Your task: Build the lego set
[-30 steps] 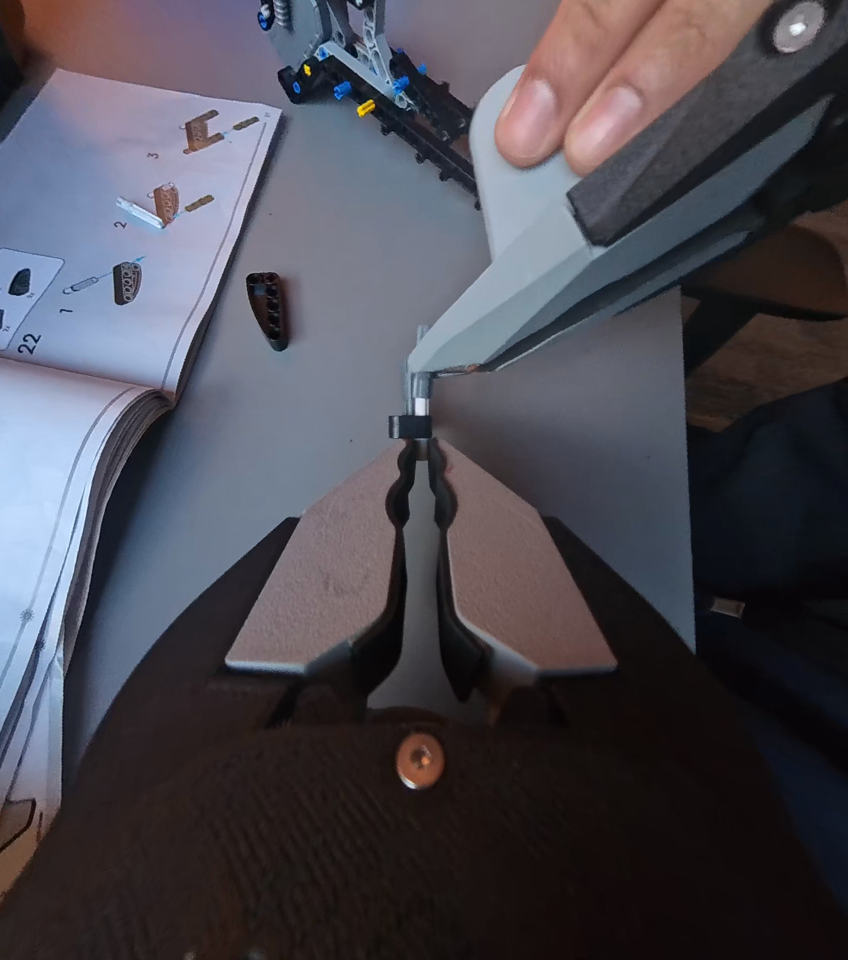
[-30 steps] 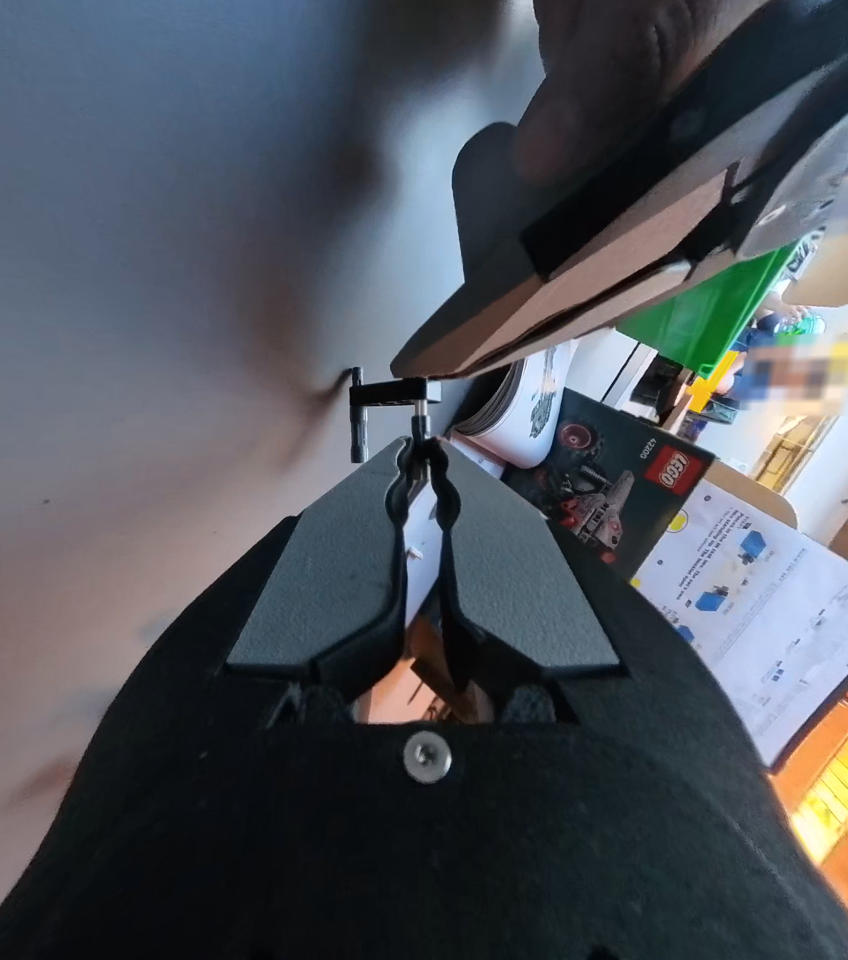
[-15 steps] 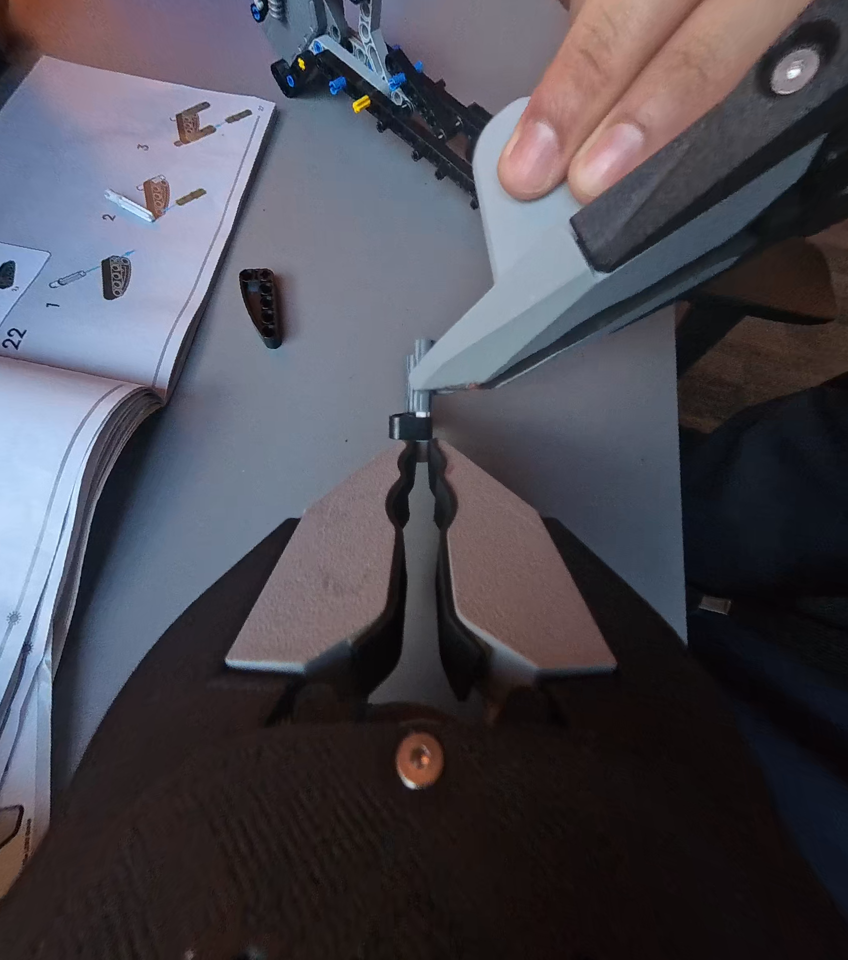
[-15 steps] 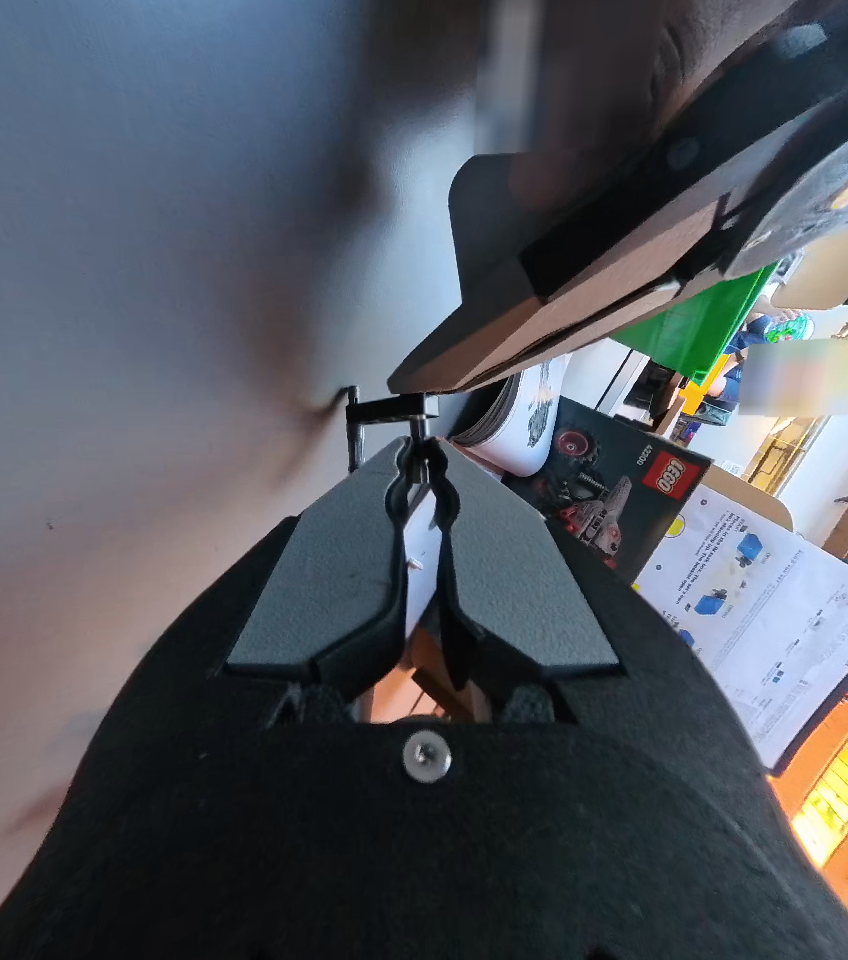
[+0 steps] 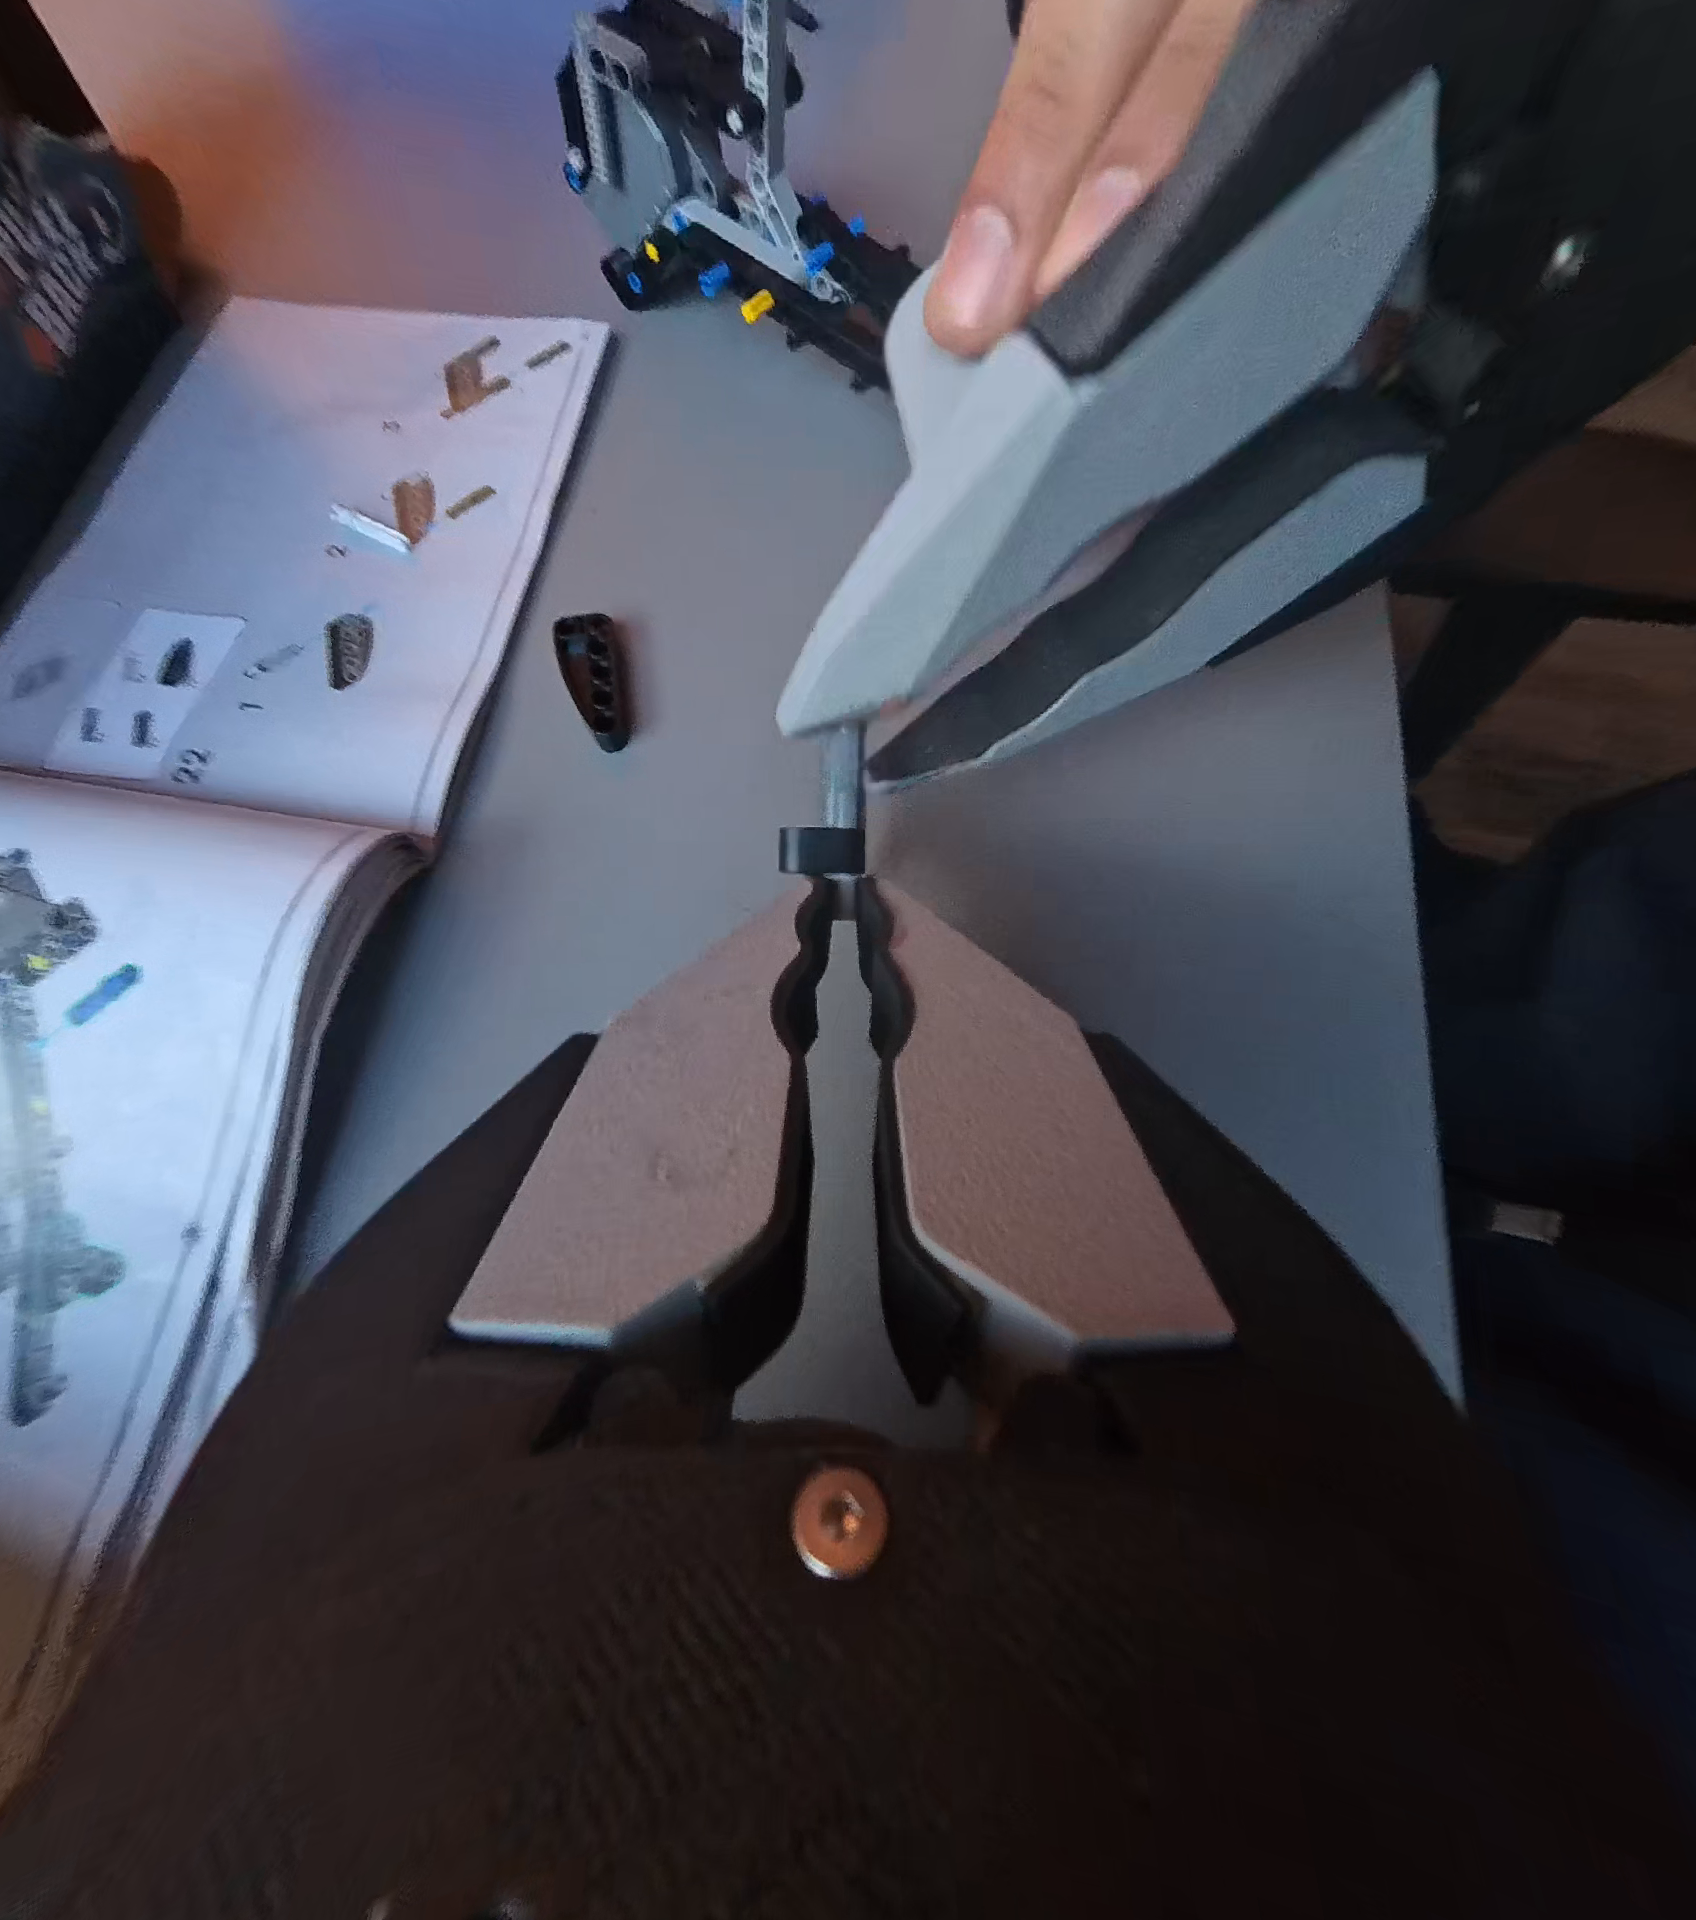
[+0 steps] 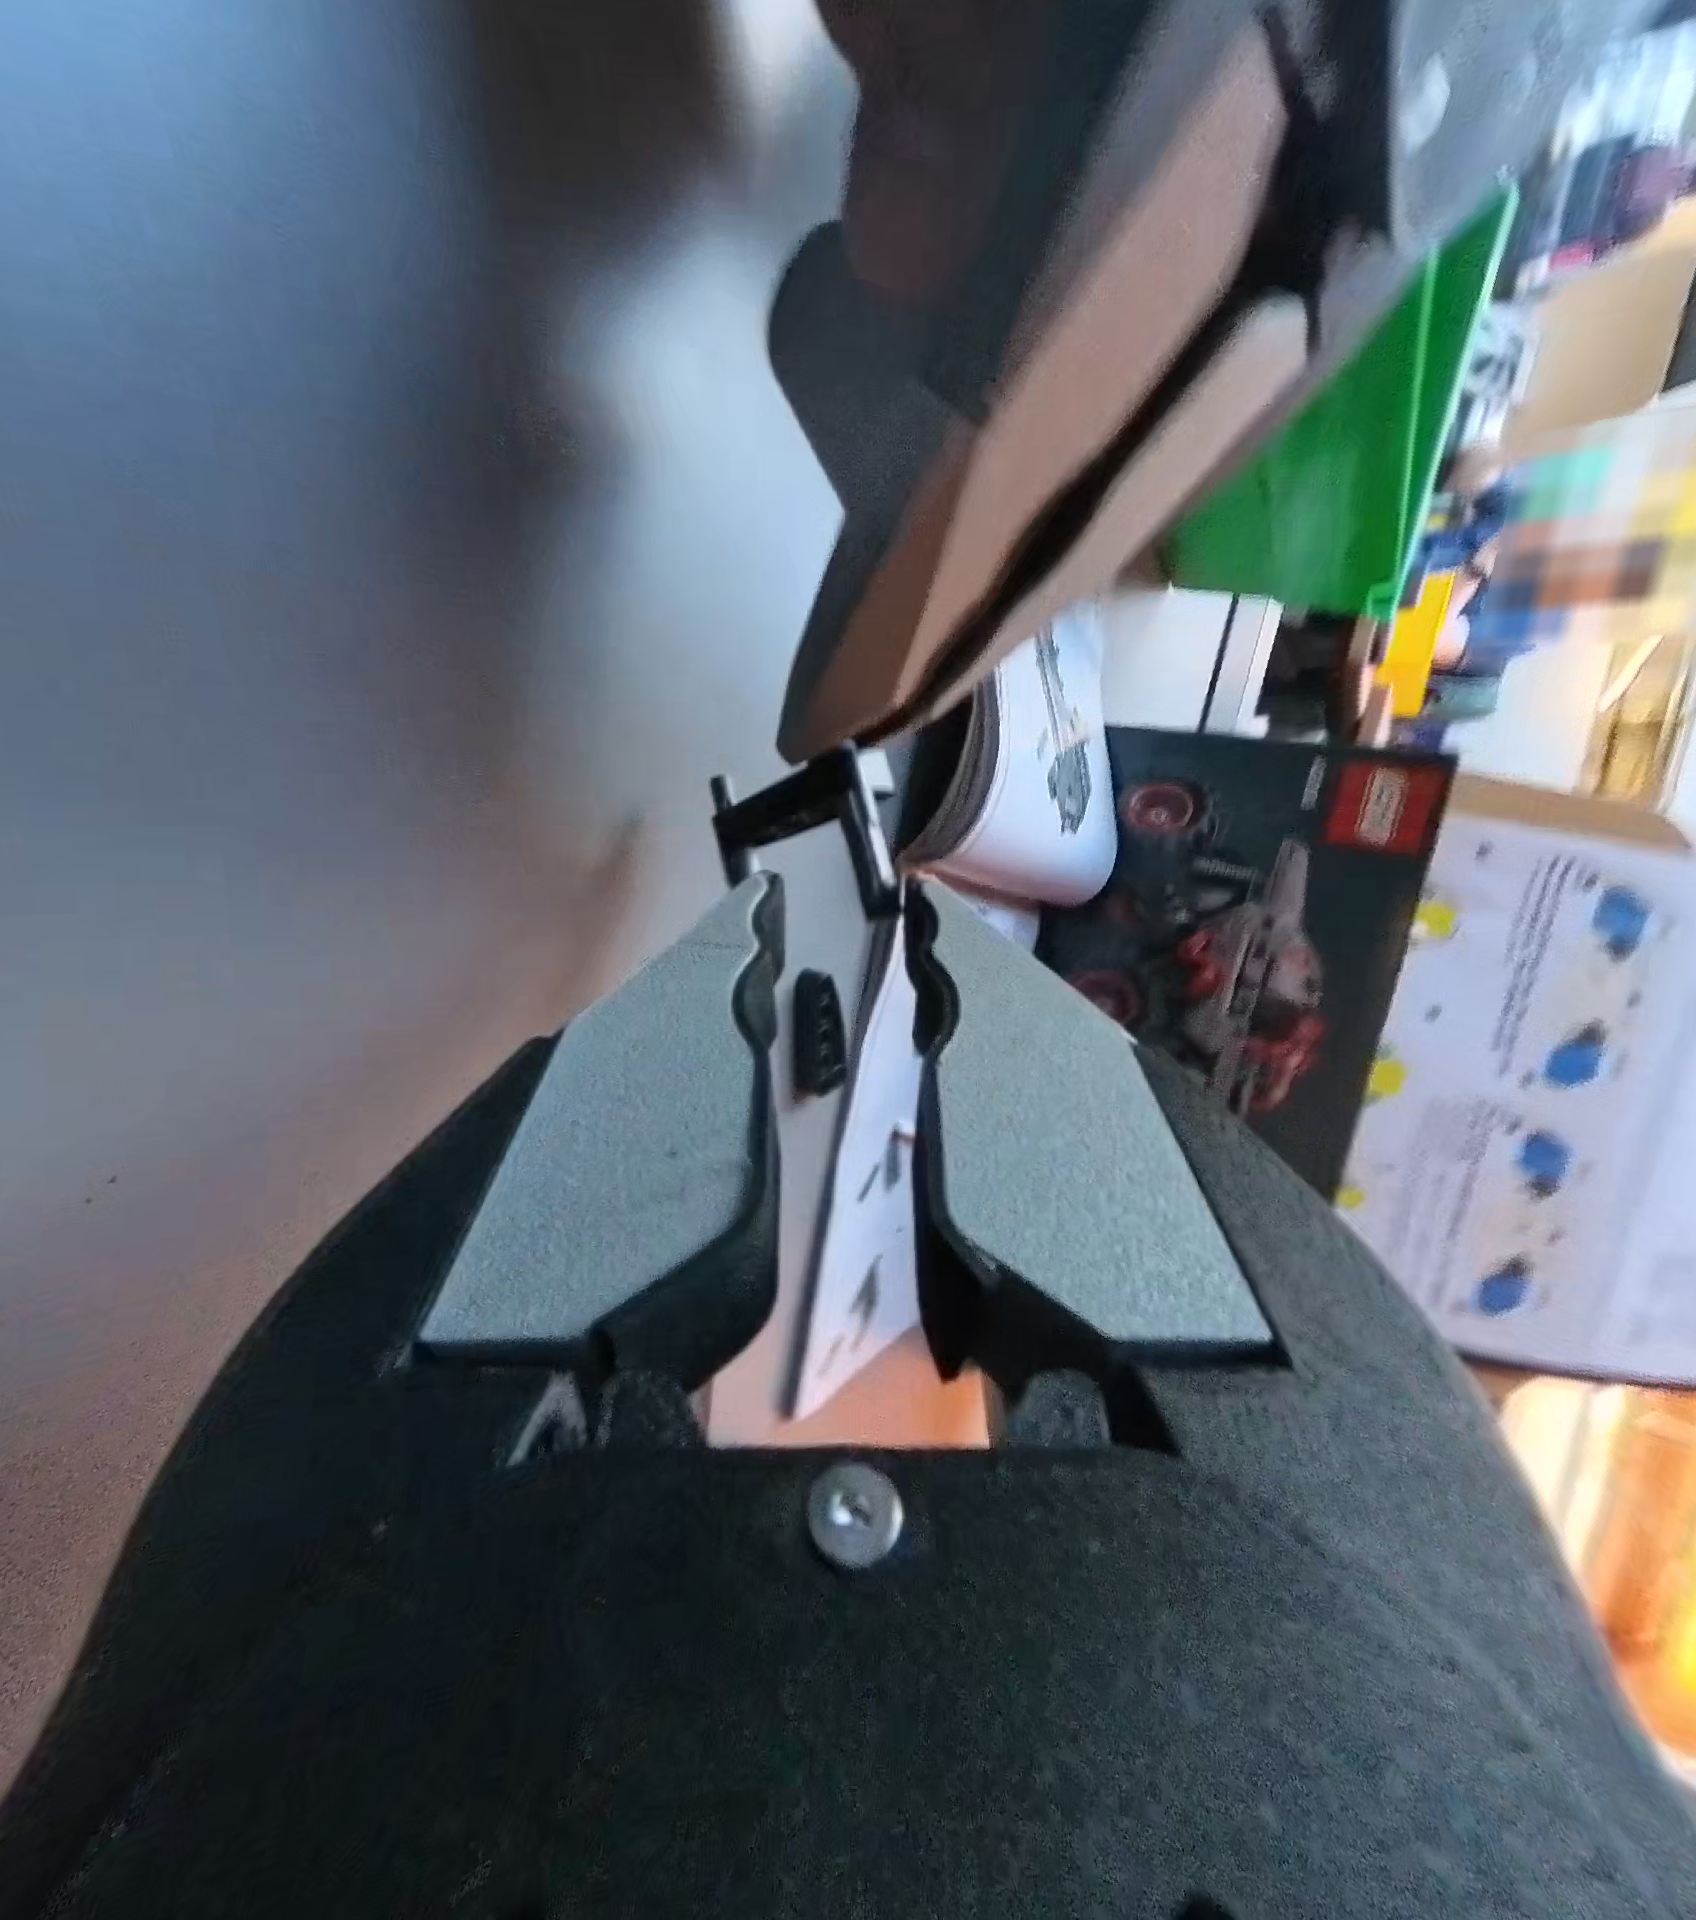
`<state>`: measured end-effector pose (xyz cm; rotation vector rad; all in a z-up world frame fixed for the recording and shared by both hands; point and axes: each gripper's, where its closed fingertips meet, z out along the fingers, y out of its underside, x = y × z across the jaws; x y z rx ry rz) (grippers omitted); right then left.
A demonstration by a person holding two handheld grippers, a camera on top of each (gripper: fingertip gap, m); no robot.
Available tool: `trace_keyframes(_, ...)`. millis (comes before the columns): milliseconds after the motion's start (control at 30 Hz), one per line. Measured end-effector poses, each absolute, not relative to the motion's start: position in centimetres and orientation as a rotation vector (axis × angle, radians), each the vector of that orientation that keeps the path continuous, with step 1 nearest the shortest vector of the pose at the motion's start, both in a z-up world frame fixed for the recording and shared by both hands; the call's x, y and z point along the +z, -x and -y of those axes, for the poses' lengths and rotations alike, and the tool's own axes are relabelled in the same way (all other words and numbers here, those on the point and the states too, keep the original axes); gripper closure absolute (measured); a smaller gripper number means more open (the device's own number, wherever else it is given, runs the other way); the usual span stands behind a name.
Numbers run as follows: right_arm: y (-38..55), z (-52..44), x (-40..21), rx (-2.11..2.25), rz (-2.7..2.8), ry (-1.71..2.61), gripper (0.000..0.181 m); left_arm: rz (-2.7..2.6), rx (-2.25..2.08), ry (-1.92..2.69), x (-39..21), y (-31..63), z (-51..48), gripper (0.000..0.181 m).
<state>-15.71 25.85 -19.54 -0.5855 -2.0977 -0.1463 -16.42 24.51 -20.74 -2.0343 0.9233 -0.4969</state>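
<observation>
My left gripper [image 5: 839, 899] is shut on a small black connector [image 5: 820, 850] with a grey axle [image 5: 842, 779] standing up out of it, held above the grey table [image 5: 698, 499]. My right gripper [image 6: 841, 899] is open, with its fingers spread on either side of the connector [image 6: 787, 805]. In the left wrist view it comes in from the upper right, jaws parted, with the upper fingertip [image 5: 823, 696] at the axle's top end. A black curved beam [image 5: 595, 694] lies on the table and also shows between my right fingers [image 6: 818, 1034].
An open instruction booklet [image 5: 304, 540] lies at left, with a dark set box [image 5: 2, 343] behind it. The partly built model [image 5: 709, 208] stands at the far side. The table's right edge [image 5: 1415, 935] is close. A leaflet [image 6: 1571, 1091] and a green bin [image 6: 1343, 457] show beyond. My two grippers' fingertips are within a few centimetres of each other. About 20 cm separates my right fingertips from the partly built model [image 5: 709, 208].
My right gripper has opened and let go of the axle. My left gripper still holds the connector and axle. Both views have shifted and are blurred with motion.
</observation>
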Motion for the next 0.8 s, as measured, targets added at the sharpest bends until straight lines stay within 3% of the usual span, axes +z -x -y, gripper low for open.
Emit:
trace_keyframes(133, 14.0, -26.6, -18.0, 0.126, 1.928, 0.858, 0.170, -0.959, -0.506, 2.015, -20.4, 16.5, -24.2, 0.180)
trace_keyframes(267, 11.5, -25.8, -15.6, 0.484, 1.788, 1.005, 0.177, -0.883, -0.880, 2.083, -19.8, 15.6, -22.7, 0.180)
trace_keyframes(367, 10.0, -25.3, -14.6, 0.691, 1.739, 1.068, 0.172, -0.831, -1.105, 2.144, -20.3, 15.2, -22.0, 0.180)
trace_keyframes(500, 9.3, -25.7, -16.6, 0.741, 1.761, 1.170, 0.154, -0.765, -0.984, 2.214, -22.0, 16.1, -23.9, 0.176)
trace_keyframes(633, 9.9, -26.5, -19.2, 0.650, 1.770, 1.245, 0.160, -0.739, -0.895, 2.222, -22.6, 16.6, -25.0, 0.171)
trace_keyframes(800, 9.6, -27.0, -17.1, 0.695, 1.687, 1.206, 0.159, -0.706, -0.914, 2.200, -22.1, 17.0, -25.4, 0.163)
